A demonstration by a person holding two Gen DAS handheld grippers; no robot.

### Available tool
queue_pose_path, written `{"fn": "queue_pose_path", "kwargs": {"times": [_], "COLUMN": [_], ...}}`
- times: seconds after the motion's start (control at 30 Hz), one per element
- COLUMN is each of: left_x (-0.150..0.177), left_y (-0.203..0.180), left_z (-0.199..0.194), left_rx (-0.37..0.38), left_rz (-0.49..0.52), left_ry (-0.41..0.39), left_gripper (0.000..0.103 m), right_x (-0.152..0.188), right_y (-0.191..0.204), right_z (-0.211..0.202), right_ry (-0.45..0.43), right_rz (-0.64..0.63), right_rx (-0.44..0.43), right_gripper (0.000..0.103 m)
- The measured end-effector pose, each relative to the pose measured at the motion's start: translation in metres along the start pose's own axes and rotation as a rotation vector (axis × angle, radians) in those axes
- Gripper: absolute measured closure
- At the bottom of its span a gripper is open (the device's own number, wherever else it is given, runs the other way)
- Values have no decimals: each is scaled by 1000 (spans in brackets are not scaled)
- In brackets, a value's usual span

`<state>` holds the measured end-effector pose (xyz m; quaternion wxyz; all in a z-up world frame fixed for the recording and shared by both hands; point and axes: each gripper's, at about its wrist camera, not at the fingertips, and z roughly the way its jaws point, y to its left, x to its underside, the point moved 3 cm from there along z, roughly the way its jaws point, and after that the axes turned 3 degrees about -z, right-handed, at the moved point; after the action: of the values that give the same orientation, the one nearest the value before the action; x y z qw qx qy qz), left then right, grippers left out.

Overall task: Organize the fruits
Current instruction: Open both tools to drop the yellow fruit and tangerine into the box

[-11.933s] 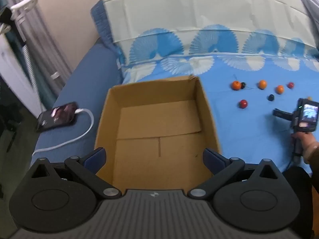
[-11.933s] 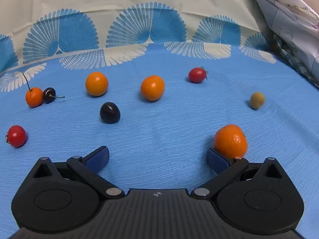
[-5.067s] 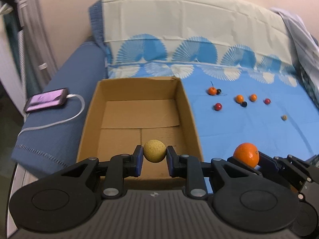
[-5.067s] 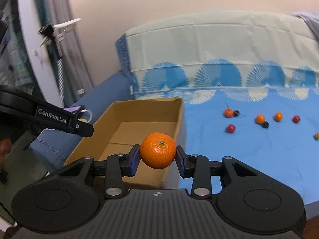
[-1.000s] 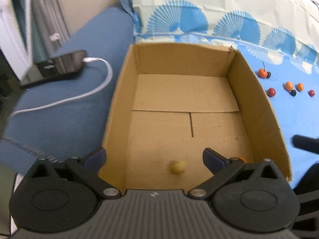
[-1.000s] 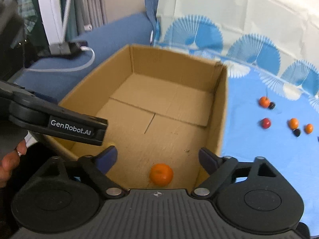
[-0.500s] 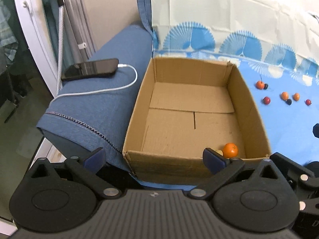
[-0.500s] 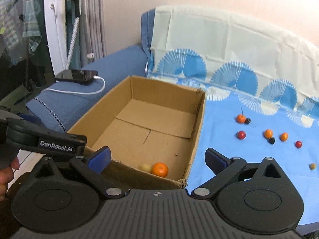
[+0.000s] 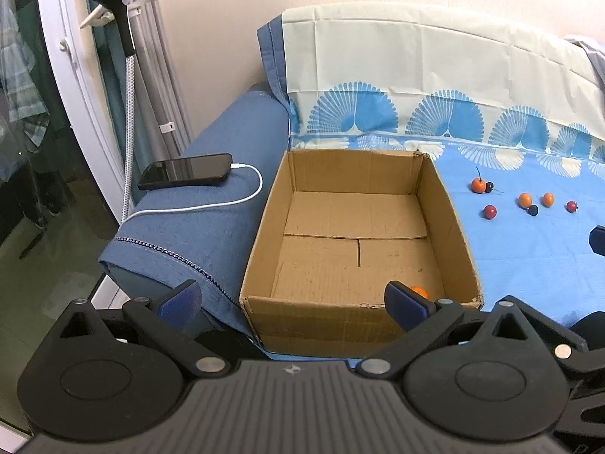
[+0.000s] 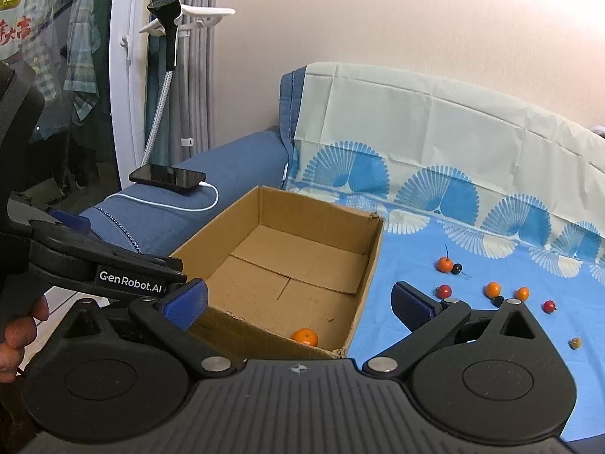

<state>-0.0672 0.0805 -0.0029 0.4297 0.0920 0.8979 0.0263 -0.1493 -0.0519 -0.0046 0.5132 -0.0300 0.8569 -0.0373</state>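
An open cardboard box [image 9: 450,204] [image 10: 372,249] sits on the blue patterned sheet. An orange mandarin [image 10: 305,337] lies in its near right corner; in the left wrist view only its top [image 9: 419,290] shows behind my finger. The yellow fruit dropped in earlier is hidden by the near wall. Several small fruits lie on the sheet to the right: orange ones [image 9: 525,199] [image 10: 493,288], red ones [image 9: 490,211] [image 10: 444,291] and dark ones [image 9: 532,210]. My left gripper [image 9: 293,300] and right gripper [image 10: 298,300] are both open, empty, held back above the box's near edge.
A phone [image 9: 185,170] [image 10: 168,176] on a white charging cable lies on the blue sofa arm left of the box. A garment steamer on a pole [image 10: 166,19] and curtains stand at the left. A small yellowish fruit [image 10: 575,342] lies apart at the right.
Both grippers have drawn back and up from the box, so the view is wider. The mandarin and the yellow fruit stay in the box; the yellow one has slipped behind the near wall.
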Motion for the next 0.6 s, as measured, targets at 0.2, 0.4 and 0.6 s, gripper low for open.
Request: {"fn": "queue_pose_path", "kwargs": {"times": [0.2, 0.4, 0.6], "left_x": [2, 2, 3], "left_y": [-2, 1, -1], "left_z": [-6, -4, 5], "left_rx": [-10, -14, -16], "left_rz": [24, 8, 20], "left_ry": [-21, -12, 8], "left_gripper": [0, 0, 0], "right_x": [0, 2, 5], "right_y": [1, 3, 0], "right_z": [-4, -2, 6], "right_ry": [-12, -7, 18], "right_rz": [19, 15, 39], "right_rx": [6, -5, -8], "right_gripper": [1, 1, 1]}}
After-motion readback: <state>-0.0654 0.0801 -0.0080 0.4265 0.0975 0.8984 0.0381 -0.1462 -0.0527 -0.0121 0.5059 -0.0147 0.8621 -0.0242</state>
